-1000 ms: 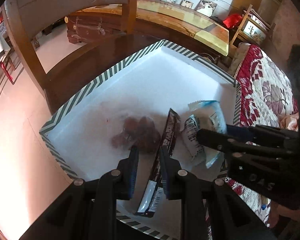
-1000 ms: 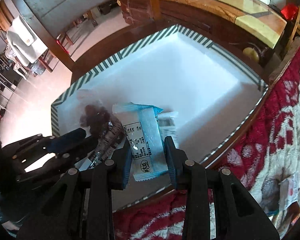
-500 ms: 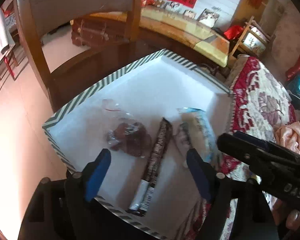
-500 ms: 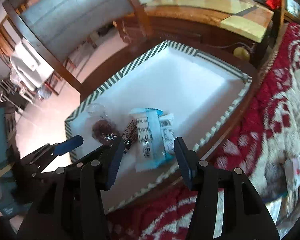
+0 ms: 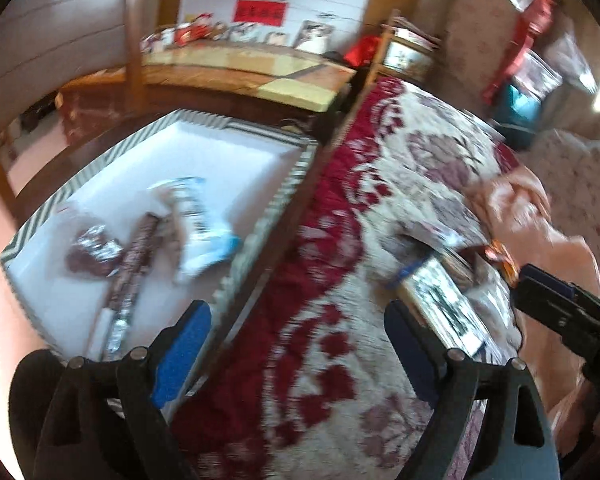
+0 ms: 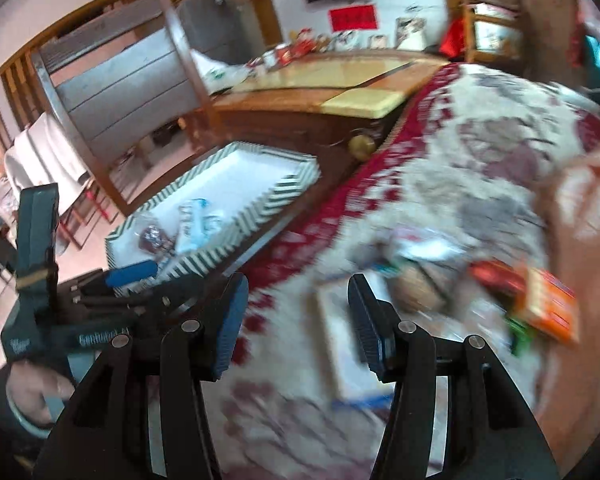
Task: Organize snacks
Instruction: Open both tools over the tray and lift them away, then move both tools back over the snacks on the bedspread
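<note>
A white tray with a green striped rim [image 5: 292, 176] sits to the left of a red and cream patterned cloth. In it lie a clear bag of dark snacks [image 5: 90, 250], a long dark bar [image 5: 134, 258] and a blue and white packet [image 5: 198, 216]. The tray also shows in the right wrist view [image 6: 284, 192]. My left gripper [image 5: 296, 344] is open and empty over the cloth beside the tray. My right gripper [image 6: 296, 320] is open and empty above the cloth. More snack packets lie on the cloth: a white flat pack [image 6: 348, 344] and an orange box [image 6: 548, 308].
The patterned cloth [image 5: 380, 208] covers the surface on the right. A wooden chair [image 6: 132, 80] and a long wooden table [image 6: 320, 88] stand behind the tray. Pink fabric [image 5: 540, 232] lies at the far right. The views are motion-blurred.
Both grippers opened, let go of the bar and the blue packet in the tray, then rose and swung right toward the cloth and the loose snacks.
</note>
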Available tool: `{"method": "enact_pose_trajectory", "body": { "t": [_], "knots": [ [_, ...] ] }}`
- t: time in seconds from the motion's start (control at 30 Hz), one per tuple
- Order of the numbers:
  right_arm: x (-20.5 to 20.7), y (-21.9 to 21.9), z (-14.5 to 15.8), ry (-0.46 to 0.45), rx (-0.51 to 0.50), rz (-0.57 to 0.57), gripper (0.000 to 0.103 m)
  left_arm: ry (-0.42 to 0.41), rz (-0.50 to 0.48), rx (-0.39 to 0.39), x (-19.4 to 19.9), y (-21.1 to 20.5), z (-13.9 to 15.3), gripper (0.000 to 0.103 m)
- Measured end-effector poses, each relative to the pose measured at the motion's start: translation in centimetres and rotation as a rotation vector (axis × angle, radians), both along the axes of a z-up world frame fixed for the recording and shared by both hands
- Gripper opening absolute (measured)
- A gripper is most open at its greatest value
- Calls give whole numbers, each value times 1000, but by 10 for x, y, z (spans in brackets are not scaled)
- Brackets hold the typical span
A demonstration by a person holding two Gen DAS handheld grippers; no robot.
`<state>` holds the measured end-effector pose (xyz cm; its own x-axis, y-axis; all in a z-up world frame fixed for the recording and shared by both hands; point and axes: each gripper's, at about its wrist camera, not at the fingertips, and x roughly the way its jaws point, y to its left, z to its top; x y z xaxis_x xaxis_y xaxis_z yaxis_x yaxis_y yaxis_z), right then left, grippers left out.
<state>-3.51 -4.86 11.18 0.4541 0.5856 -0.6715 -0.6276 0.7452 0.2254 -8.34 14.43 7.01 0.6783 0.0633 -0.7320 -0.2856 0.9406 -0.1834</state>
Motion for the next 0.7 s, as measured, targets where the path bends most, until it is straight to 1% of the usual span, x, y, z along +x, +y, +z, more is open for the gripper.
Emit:
{"method": "enact_pose_trajectory", "body": {
  "t": [0.03, 0.1, 0.17, 0.23, 0.33, 0.37, 0.4, 0.43, 0.5, 0.6, 0.7],
  "knots": [
    [-4, -13, -1, -8, 0, -18, 56, -10, -15, 23, -1, -6, 0, 90],
    [-13, -38, -2, -39, 9, -50, 57, -29, -49, 62, -3, -17, 0, 90],
    [-22, -59, -4, -64, 23, -76, 57, -39, -87, 77, -5, -24, 1, 91],
    [-30, -71, -7, -82, 22, -91, 57, -42, -104, 87, -3, -29, 0, 93],
    [-42, -86, -11, -106, 31, -104, 57, -34, -111, 104, -1, -32, -3, 93],
    [-45, -91, -13, -113, 43, -111, 59, -32, -113, 108, -1, -32, -4, 93],
    [-47, -94, -15, -113, 53, -114, 63, -33, -116, 111, -1, -34, -4, 93],
    [-48, -95, -18, -112, 56, -117, 70, -35, -117, 116, -2, -35, -4, 93],
    [-45, -94, -23, -98, 49, -122, 71, -40, -122, 127, -3, -38, -4, 94],
    [-44, -91, -29, -71, 66, -97, 71, -39, -131, 148, -4, -41, -4, 95],
    [-43, -83, -36, -57, 26, -83, 71, -32, -138, 158, -4, -43, -4, 96]
  ]
}}
